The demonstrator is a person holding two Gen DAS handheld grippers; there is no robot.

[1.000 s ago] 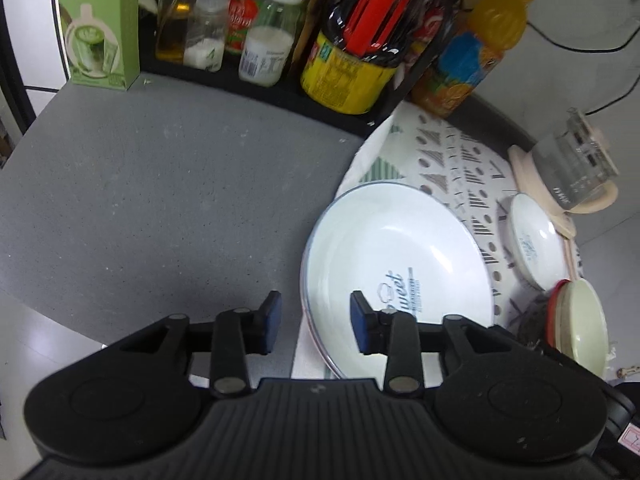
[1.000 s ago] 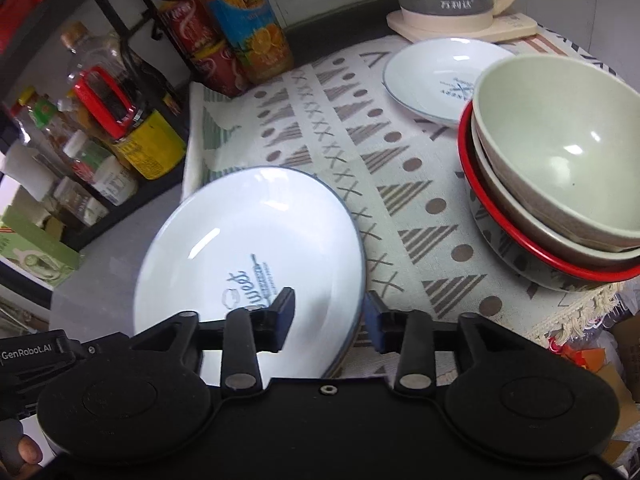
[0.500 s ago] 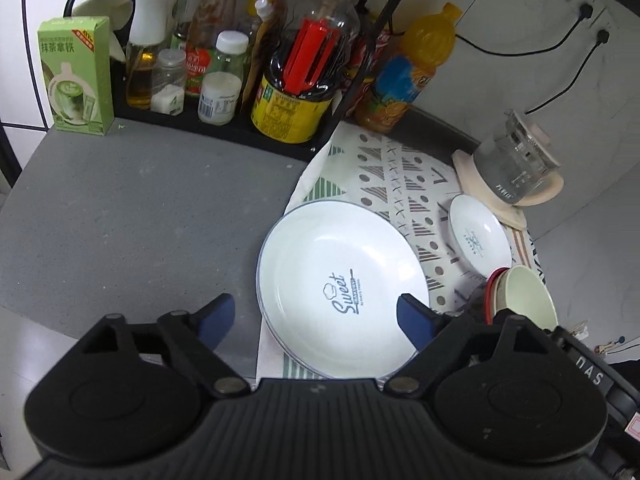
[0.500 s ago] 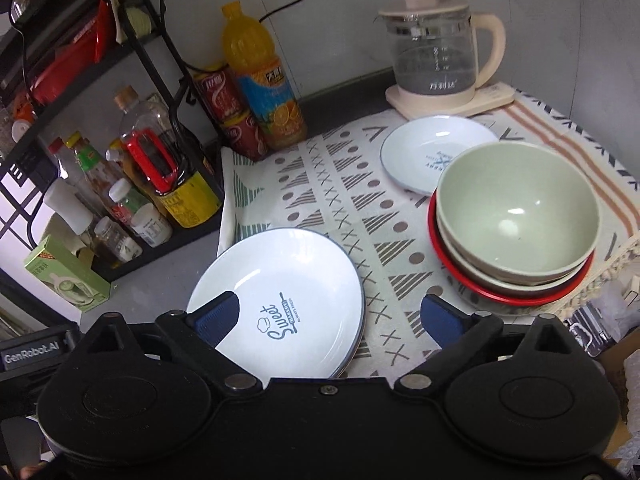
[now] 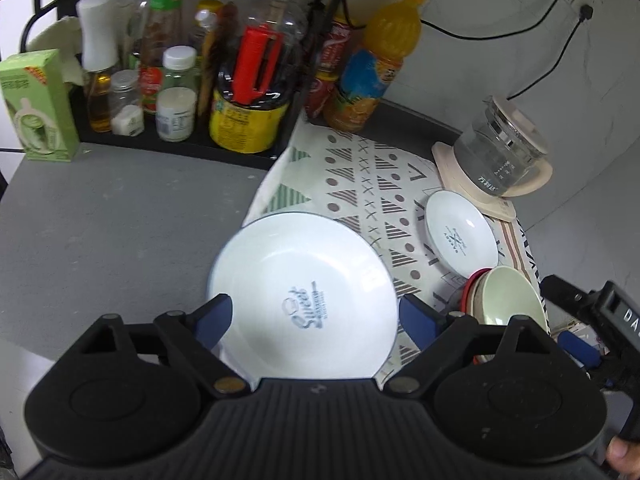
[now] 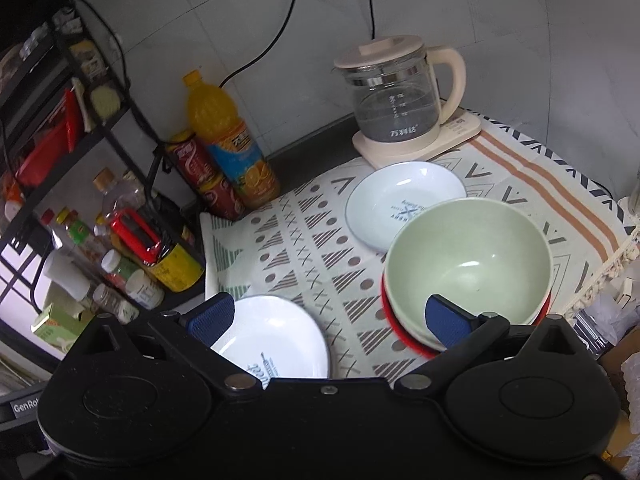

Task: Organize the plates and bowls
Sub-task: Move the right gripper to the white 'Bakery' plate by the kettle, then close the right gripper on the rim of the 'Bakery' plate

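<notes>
A large white plate (image 5: 304, 292) with a blue rim and "Sweet" print lies at the left edge of the patterned cloth (image 5: 360, 184); it also shows in the right wrist view (image 6: 276, 340). A small white plate (image 5: 460, 240) (image 6: 404, 200) lies near the kettle. A pale green bowl (image 6: 468, 256) sits stacked in other bowls with a red rim (image 6: 394, 332); the stack shows in the left wrist view (image 5: 508, 296). My left gripper (image 5: 316, 316) is open and empty above the large plate. My right gripper (image 6: 328, 316) is open and empty, raised above the plate and bowl stack.
A glass kettle (image 6: 396, 96) on its base stands at the back of the cloth. An orange juice bottle (image 6: 228, 140) and red cans (image 6: 200, 172) stand by the wall. A black rack (image 5: 180, 144) holds bottles, jars and a yellow tin. A green carton (image 5: 36, 104) stands on the grey counter (image 5: 100, 216).
Both grippers opened wide from nearly closed and pulled up and back from the large plate, which stays on the cloth. The view now takes in more of the counter.
</notes>
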